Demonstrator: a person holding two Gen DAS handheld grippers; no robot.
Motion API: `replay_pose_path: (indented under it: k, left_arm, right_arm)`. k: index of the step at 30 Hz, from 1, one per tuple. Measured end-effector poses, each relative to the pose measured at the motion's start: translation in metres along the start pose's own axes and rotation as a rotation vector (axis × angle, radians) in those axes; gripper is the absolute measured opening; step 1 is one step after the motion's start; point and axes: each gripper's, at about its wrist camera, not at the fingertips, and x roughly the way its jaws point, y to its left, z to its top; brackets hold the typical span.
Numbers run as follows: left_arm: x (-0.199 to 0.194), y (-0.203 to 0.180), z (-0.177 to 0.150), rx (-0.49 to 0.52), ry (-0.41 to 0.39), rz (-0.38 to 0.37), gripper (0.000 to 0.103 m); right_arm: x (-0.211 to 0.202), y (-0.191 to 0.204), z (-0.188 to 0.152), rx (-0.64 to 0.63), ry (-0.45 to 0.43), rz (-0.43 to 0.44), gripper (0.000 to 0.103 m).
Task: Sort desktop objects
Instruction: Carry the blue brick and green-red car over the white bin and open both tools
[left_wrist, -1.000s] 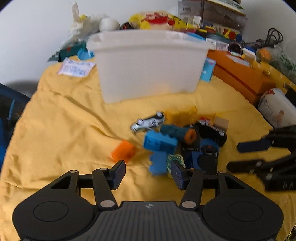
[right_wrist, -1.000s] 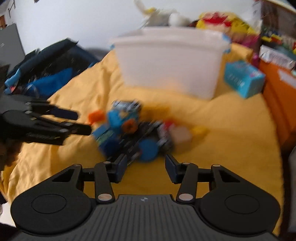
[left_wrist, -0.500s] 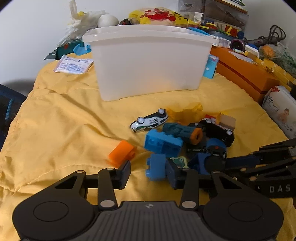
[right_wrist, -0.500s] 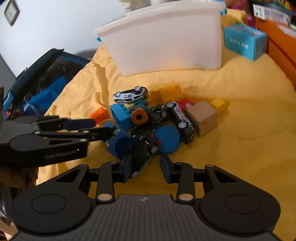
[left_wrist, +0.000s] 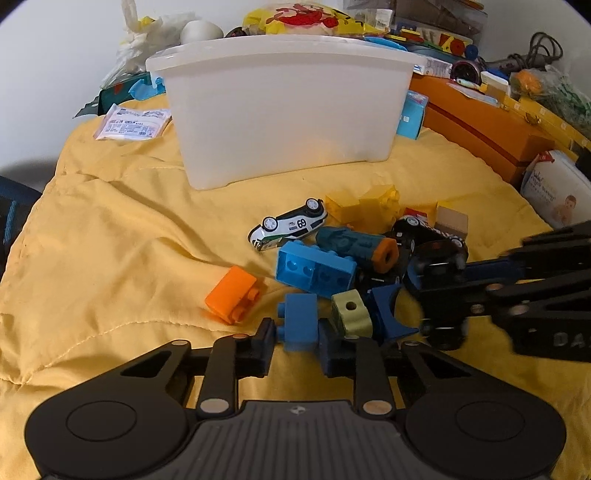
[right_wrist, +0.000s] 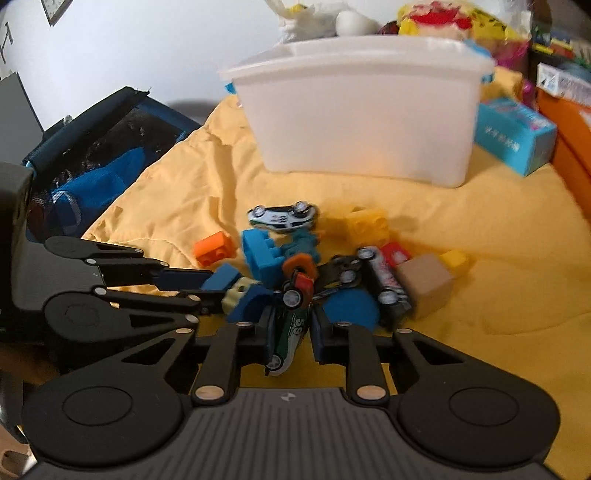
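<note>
Left wrist: left gripper (left_wrist: 297, 338) straddles blue brick (left_wrist: 300, 325).

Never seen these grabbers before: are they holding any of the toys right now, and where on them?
The left gripper clamps a small blue block by its two sides. The right gripper pinches a green-and-white toy car across its body.
</note>
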Motion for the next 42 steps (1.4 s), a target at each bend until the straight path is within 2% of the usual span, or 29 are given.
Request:
replay_pose_path:
  k: [8, 12, 19, 25, 28, 32, 42]
  left_arm:
    - [-0.014, 0.009, 0.007, -0.059, -0.041, -0.008, 0.026]
    - [-0.039, 0.019, 0.025, -0.116, -0.11, -0.02, 0.026]
    - [-0.069, 0.041, 0.089, -0.173, -0.227, -0.022, 0.026]
    - [-0.069, 0.056, 0.151, -0.171, -0.291, -0.006, 0.026]
    - [-0.064, 0.058, 0.176, -0.158, -0.308, -0.003, 0.026]
    - [-0.05, 0.059, 0.2, -0.172, -0.292, 0.002, 0.026]
    - [-0.024, 0.055, 0.231, -0.13, -0.266, 0.022, 0.028]
  right_arm:
    - [-0.032, -0.021, 0.001, 0.039, -0.06, -0.03, 0.022]
    - [-0.047, -0.032, 0.015, 0.075, -0.117, -0.034, 0.022]
    - [-0.066, -0.048, 0.078, 0.073, -0.263, -0.042, 0.022]
    - [-0.064, -0.067, 0.138, 0.061, -0.323, -0.055, 0.022]
    - [-0.059, -0.075, 0.163, 0.051, -0.33, -0.055, 0.022]
    - [-0.041, -0.084, 0.186, 0.034, -0.299, -0.074, 0.022]
    - [-0.006, -0.096, 0.212, 0.035, -0.23, -0.114, 0.022]
